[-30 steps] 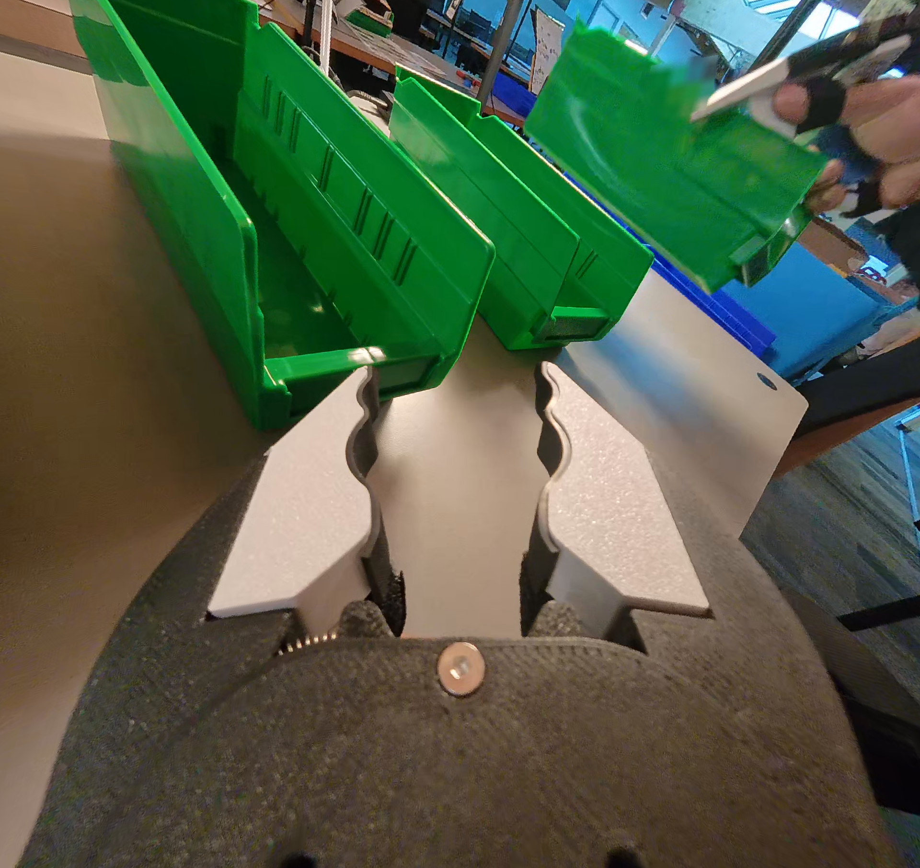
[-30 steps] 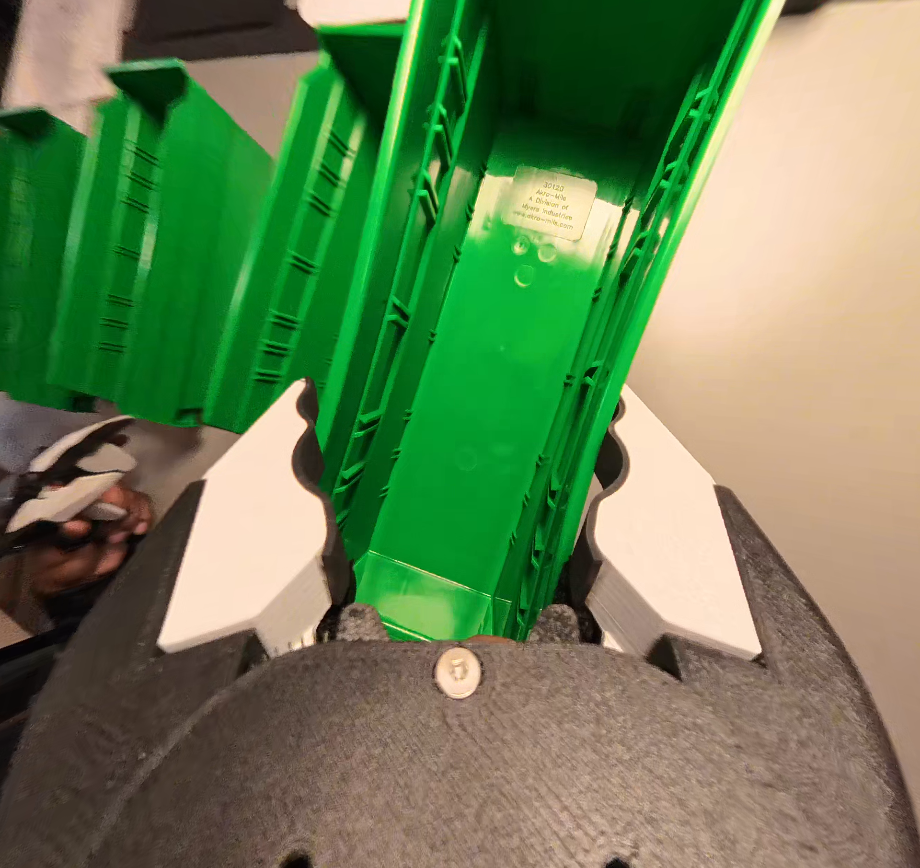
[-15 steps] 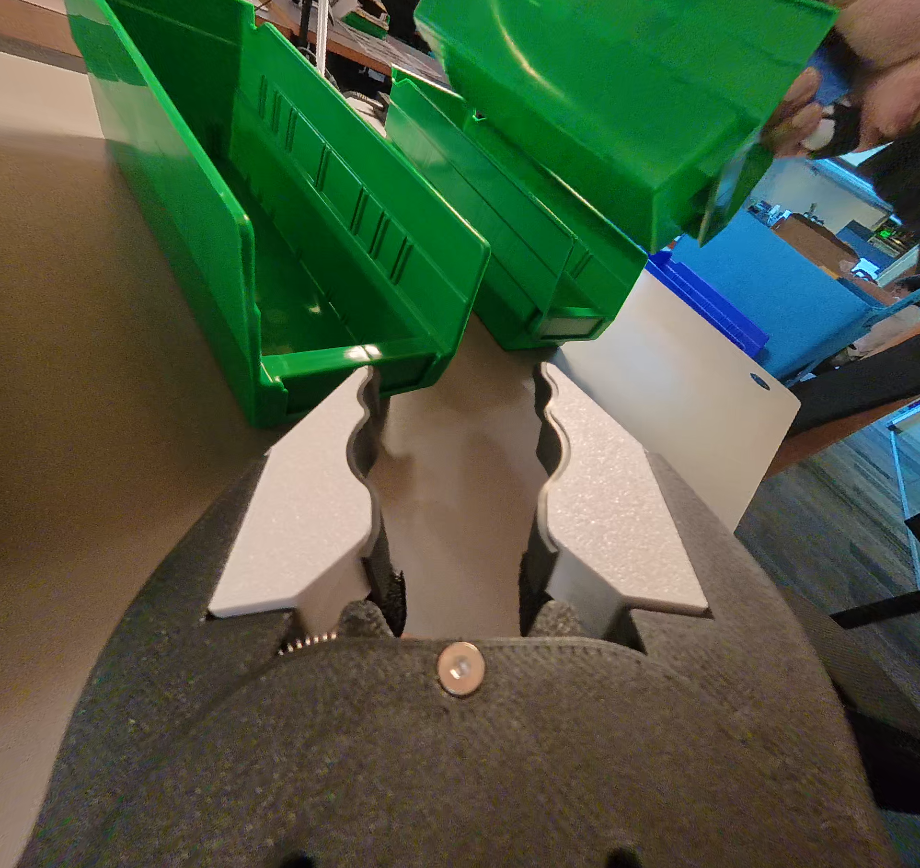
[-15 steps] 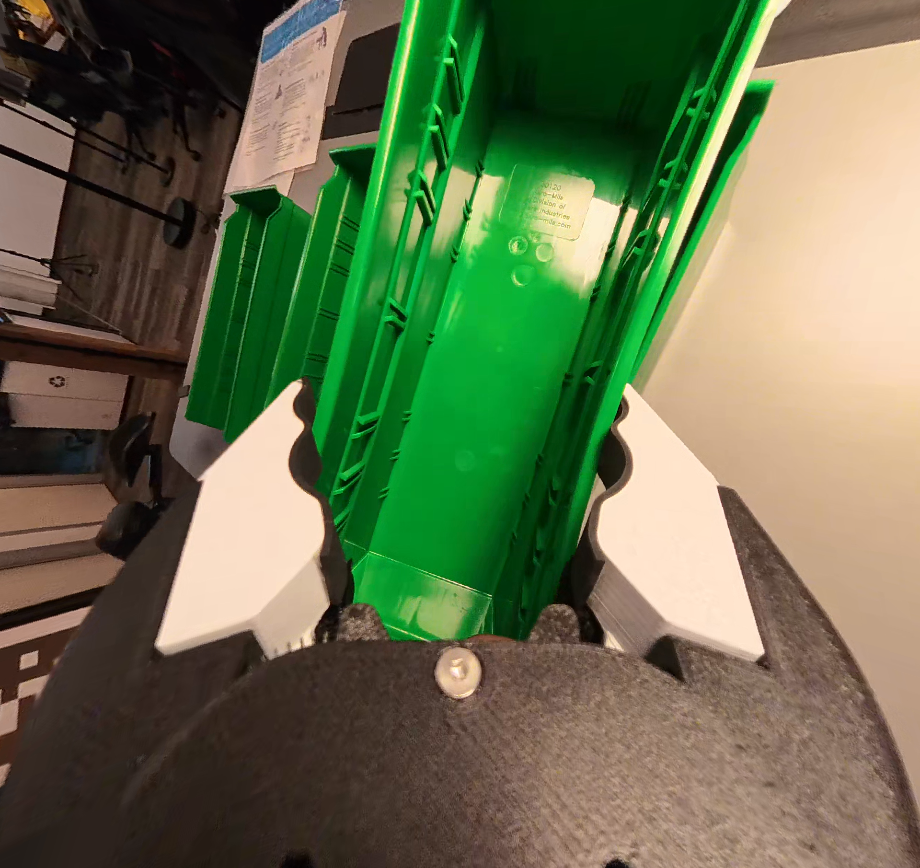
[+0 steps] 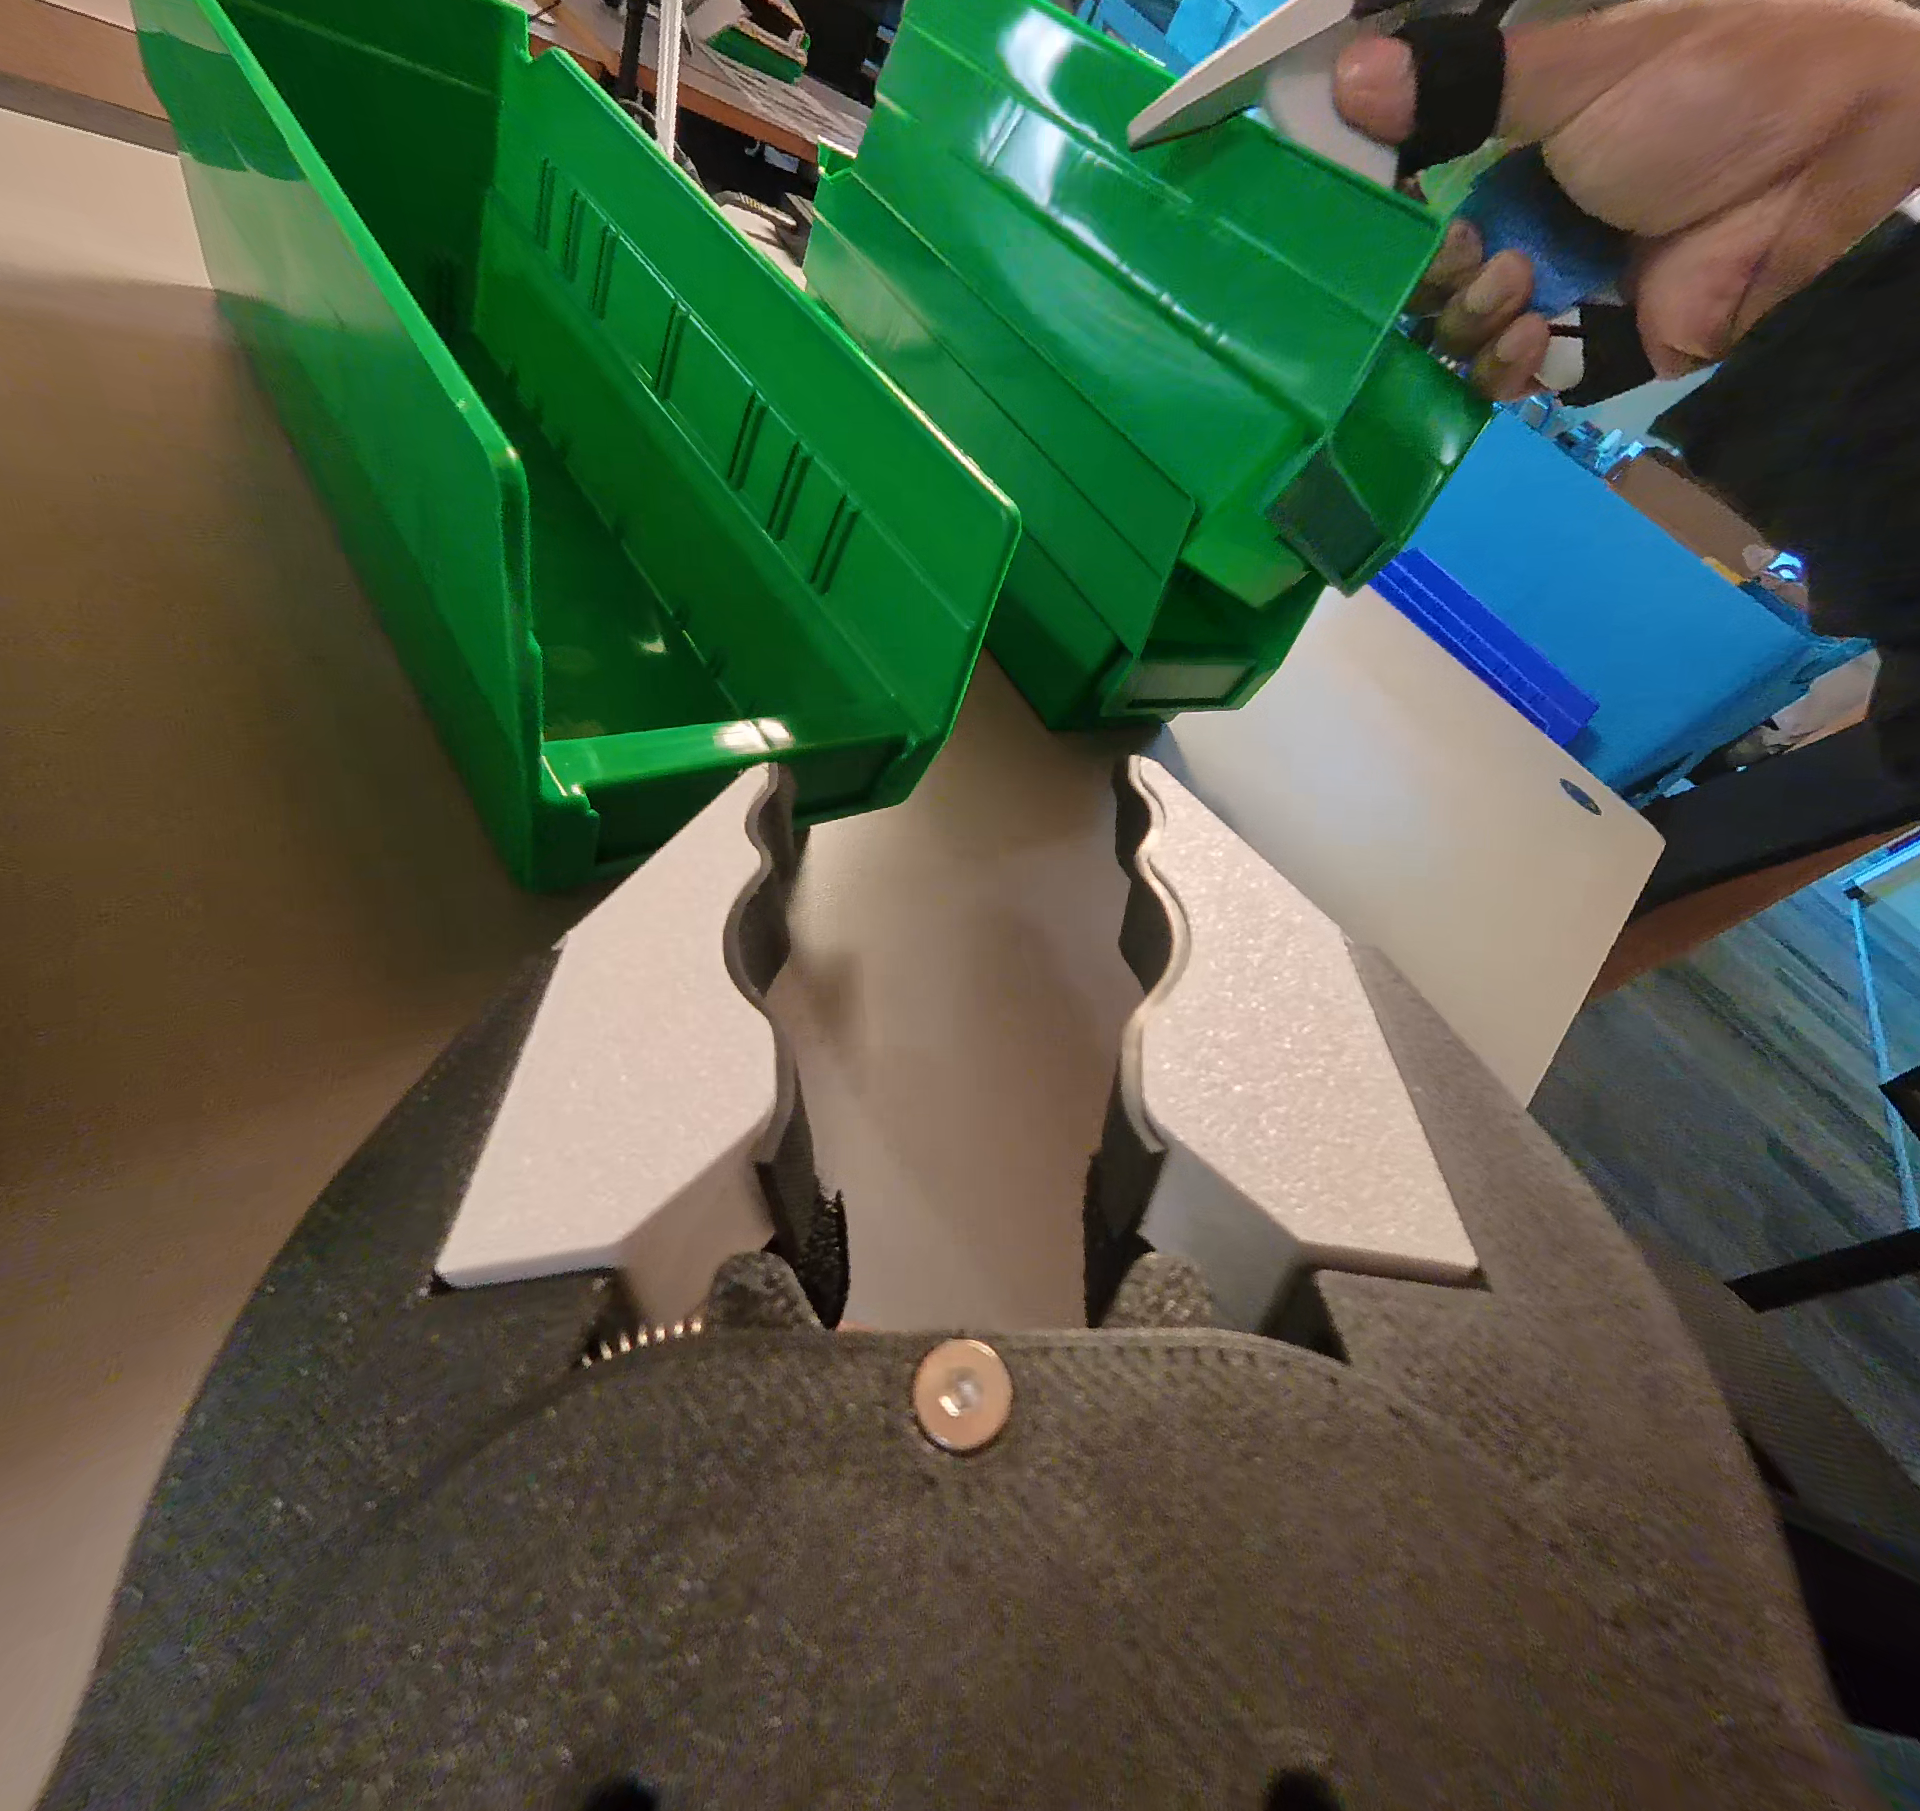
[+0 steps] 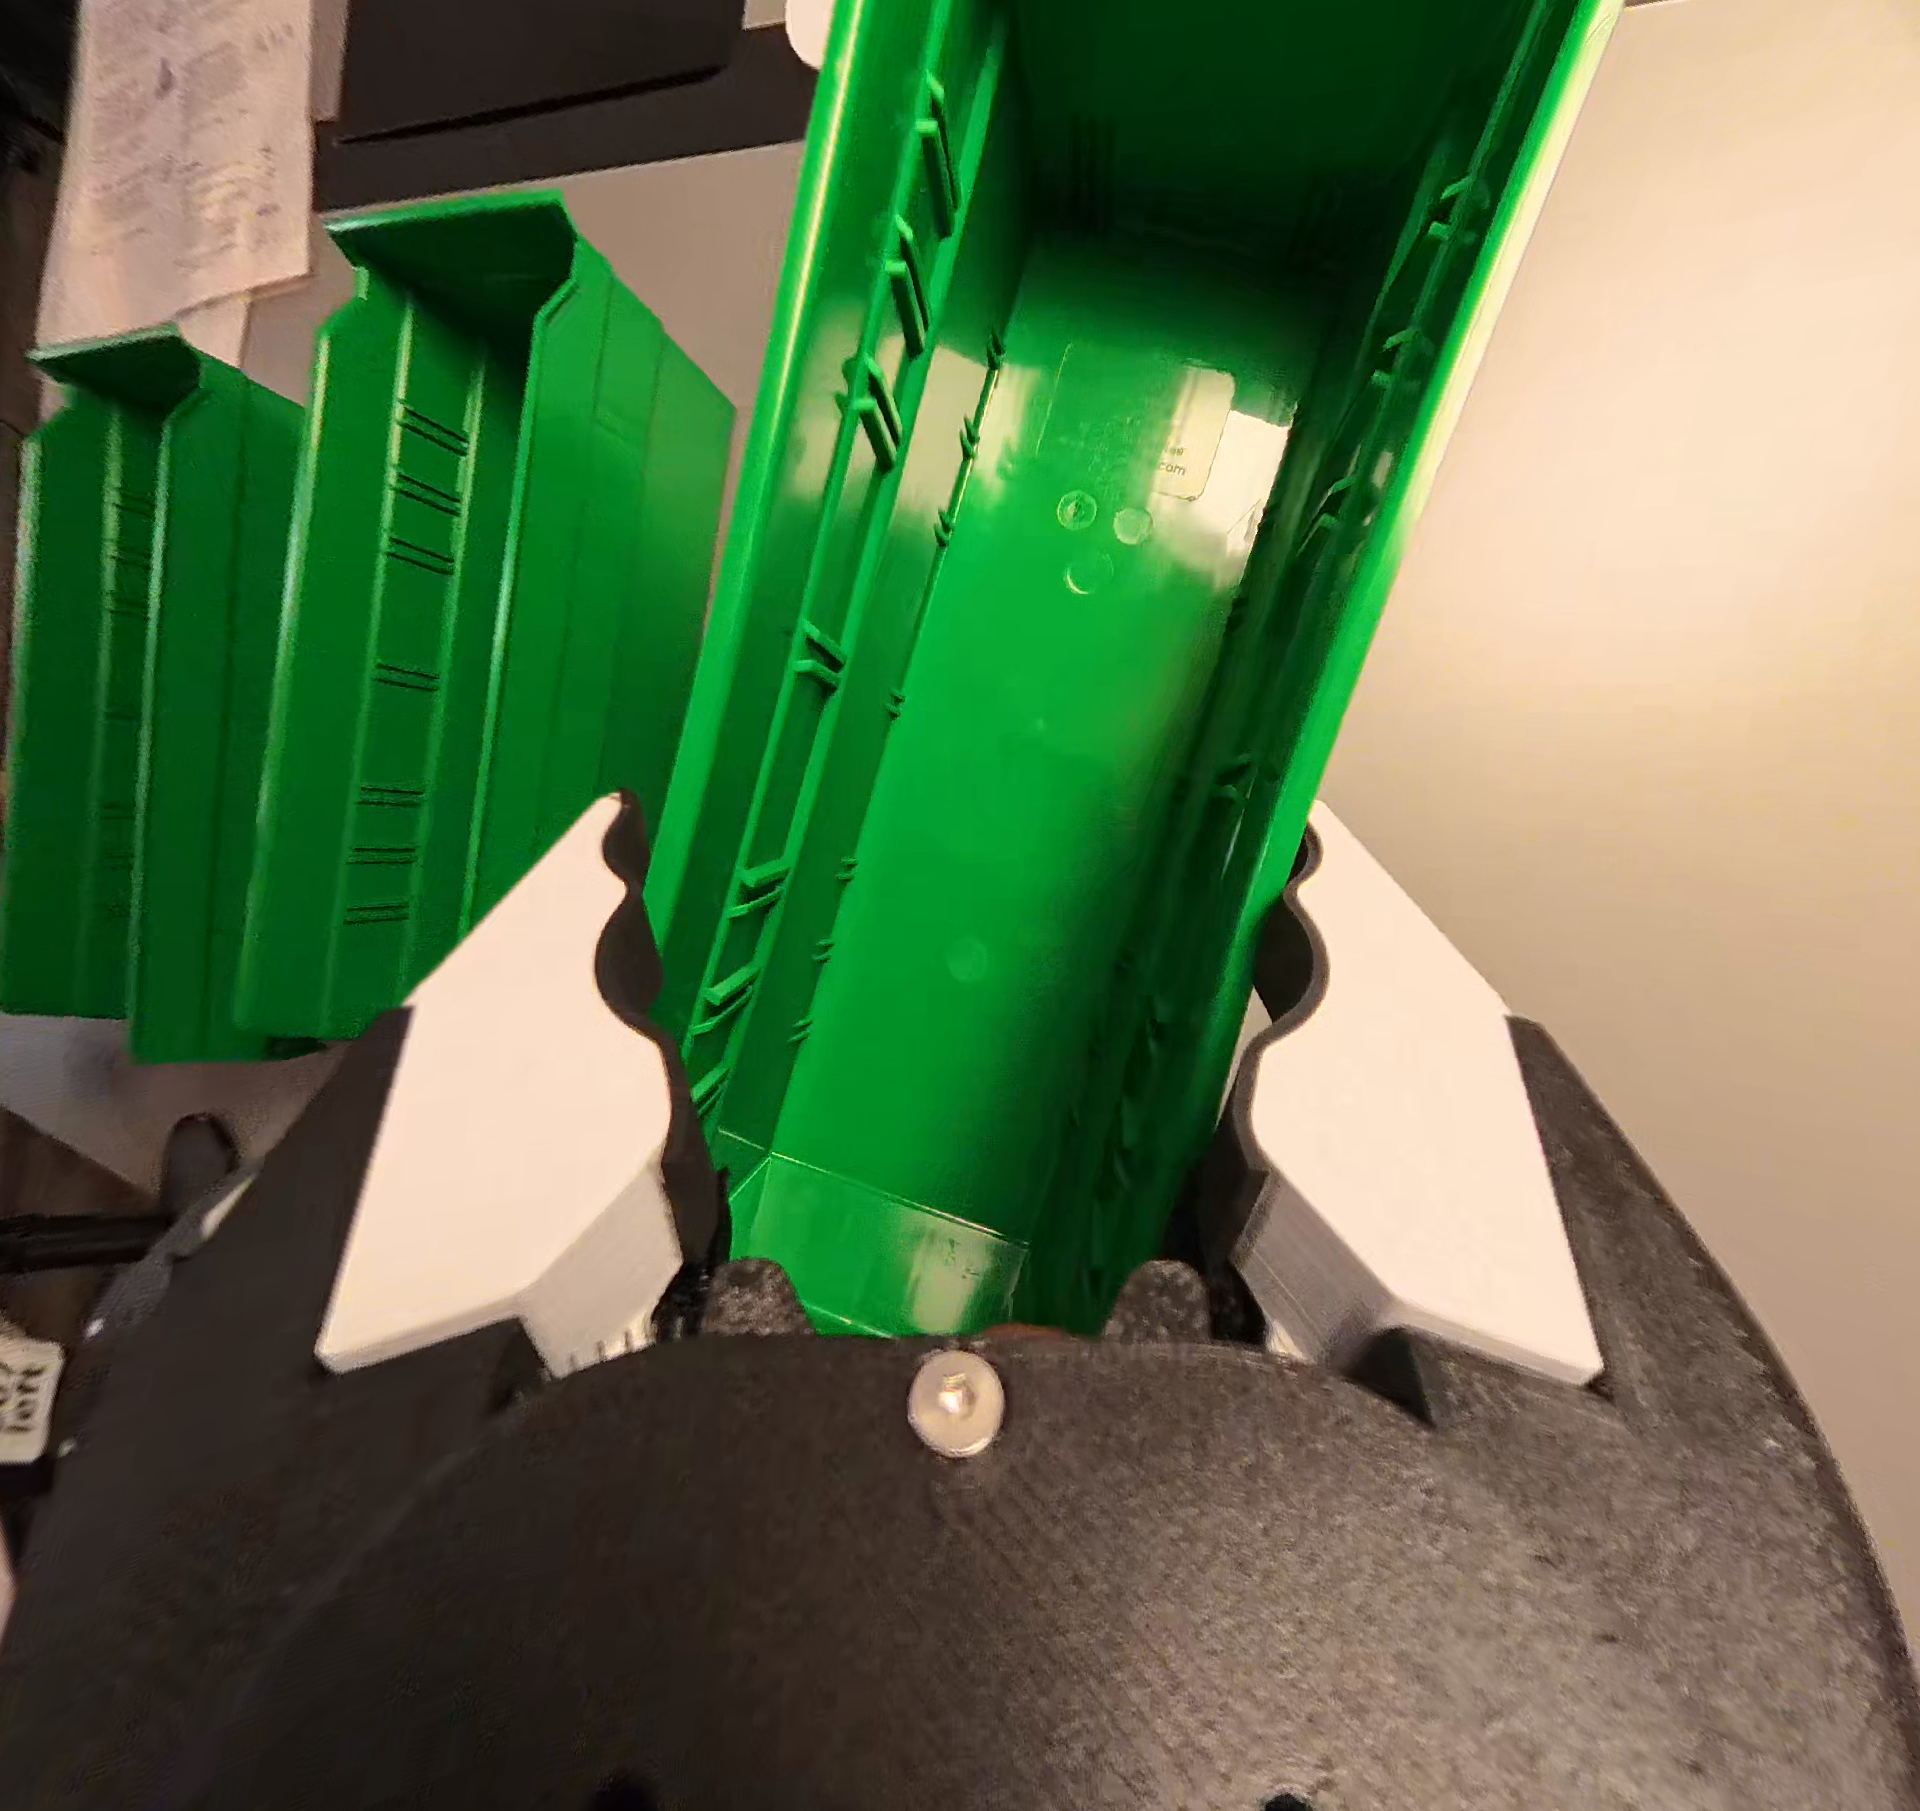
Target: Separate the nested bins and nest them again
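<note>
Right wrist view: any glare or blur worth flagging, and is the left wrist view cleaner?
Right wrist view: strong glare on the floor of the held green bin washes out its label; the paper sheet is motion-smeared. Left wrist view: bins sharp, table soft near the left edge, wide-angle bending of the open bin.

Lab: cluttered workbenches (image 5: 727,68), stands

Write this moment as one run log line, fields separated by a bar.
left gripper: open, empty | right gripper: gripping green bin | bin: tilted above second bin | third bin: on table
</note>
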The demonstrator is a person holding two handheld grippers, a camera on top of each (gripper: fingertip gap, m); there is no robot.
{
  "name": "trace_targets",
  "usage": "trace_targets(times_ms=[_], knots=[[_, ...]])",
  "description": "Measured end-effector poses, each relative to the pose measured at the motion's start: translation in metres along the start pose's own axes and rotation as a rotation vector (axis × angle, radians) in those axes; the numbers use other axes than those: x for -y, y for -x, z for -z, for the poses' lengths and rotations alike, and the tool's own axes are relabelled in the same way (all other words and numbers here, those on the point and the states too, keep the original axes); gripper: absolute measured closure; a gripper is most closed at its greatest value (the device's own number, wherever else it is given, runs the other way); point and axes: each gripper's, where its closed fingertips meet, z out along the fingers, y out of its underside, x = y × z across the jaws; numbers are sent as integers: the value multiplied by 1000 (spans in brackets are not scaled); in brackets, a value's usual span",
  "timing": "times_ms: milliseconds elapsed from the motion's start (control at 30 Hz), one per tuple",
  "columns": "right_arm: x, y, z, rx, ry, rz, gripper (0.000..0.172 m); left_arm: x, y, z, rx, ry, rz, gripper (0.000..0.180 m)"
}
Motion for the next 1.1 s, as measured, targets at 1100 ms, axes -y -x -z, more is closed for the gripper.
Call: trace_targets(times_ms=[1100], knots=[[-4, 25, 3, -109, -117, 221, 31, 2, -2, 3, -24, -16, 12, 114]])
